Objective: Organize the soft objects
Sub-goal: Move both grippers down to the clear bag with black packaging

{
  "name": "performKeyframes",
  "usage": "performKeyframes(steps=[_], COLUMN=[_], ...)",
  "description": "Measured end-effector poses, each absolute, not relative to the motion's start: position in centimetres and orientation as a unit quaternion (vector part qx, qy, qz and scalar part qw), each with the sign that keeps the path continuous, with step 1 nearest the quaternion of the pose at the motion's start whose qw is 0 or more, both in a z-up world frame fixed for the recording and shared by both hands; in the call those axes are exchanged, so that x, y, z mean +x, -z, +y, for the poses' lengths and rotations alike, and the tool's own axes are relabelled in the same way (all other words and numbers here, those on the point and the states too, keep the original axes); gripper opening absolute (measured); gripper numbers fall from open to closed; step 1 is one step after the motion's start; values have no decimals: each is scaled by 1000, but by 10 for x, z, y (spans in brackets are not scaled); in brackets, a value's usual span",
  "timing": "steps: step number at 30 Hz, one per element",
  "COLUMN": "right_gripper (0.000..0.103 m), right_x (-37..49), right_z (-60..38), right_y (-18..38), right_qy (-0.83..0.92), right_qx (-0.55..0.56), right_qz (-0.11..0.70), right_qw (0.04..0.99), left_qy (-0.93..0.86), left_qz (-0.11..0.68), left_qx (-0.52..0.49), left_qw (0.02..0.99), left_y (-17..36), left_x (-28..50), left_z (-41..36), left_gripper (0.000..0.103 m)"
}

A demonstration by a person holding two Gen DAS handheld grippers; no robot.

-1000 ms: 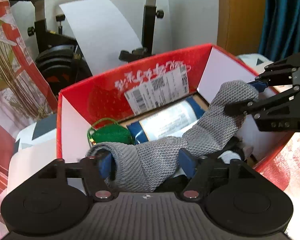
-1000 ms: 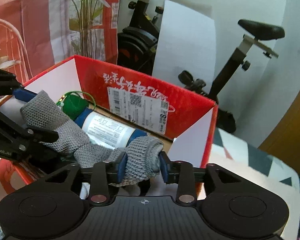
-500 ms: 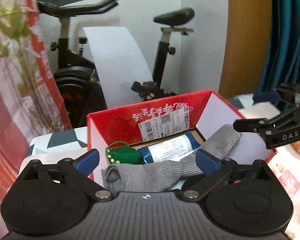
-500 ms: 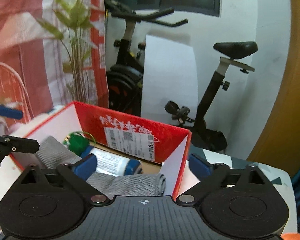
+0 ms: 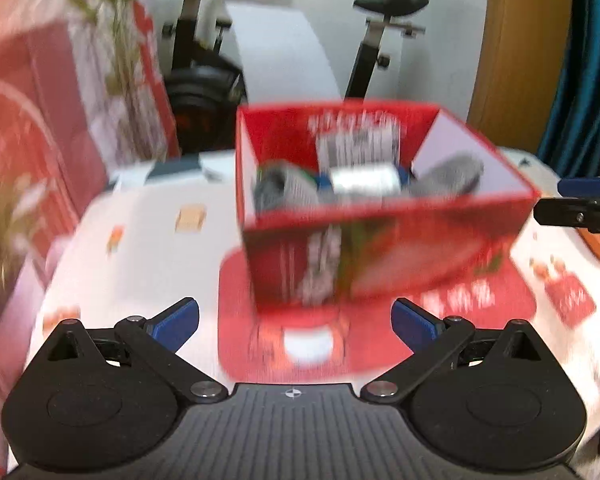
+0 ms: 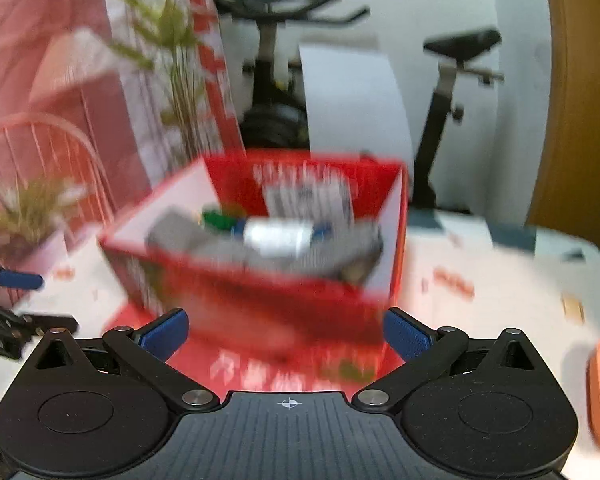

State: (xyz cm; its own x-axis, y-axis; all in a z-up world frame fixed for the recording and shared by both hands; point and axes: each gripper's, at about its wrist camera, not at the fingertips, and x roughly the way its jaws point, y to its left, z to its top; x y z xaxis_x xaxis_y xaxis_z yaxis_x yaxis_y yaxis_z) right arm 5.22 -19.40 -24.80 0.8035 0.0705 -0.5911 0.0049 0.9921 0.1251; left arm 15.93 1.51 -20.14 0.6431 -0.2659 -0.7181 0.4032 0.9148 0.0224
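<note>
Two tools spread wide, left tool (image 5: 295, 320), right tool (image 6: 285, 330); grey sock (image 5: 296, 192) in red box (image 5: 380, 256).

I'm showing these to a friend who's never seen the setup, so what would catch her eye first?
The red box in the middle of the table, with a grey sock draped inside over a white-labelled tube. Next, the open left gripper and right gripper held back from it, empty. Behind stands an exercise bike.
</note>
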Motion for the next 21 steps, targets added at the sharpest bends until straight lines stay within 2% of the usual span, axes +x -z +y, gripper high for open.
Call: performKeyframes(steps=[7, 13, 17, 21], right_gripper=[103, 103, 103, 103], right_x=[20, 6, 5, 8], right_z=[-170, -178, -184, -178], right_y=[298, 323, 339, 345], right_qy=[-26, -16, -12, -12], right_qx=[51, 102, 136, 125], right_qz=[412, 480, 513, 524], right_qw=[909, 871, 847, 843], left_qy=[193, 196, 189, 185], left_qz=[428, 470, 484, 504], left_qx=[79, 10, 4, 6], left_qw=[879, 861, 854, 844], left_y=[243, 263, 270, 283], left_x=[126, 120, 117, 112], left_z=[35, 53, 55, 49], left_gripper=[103, 103, 103, 103])
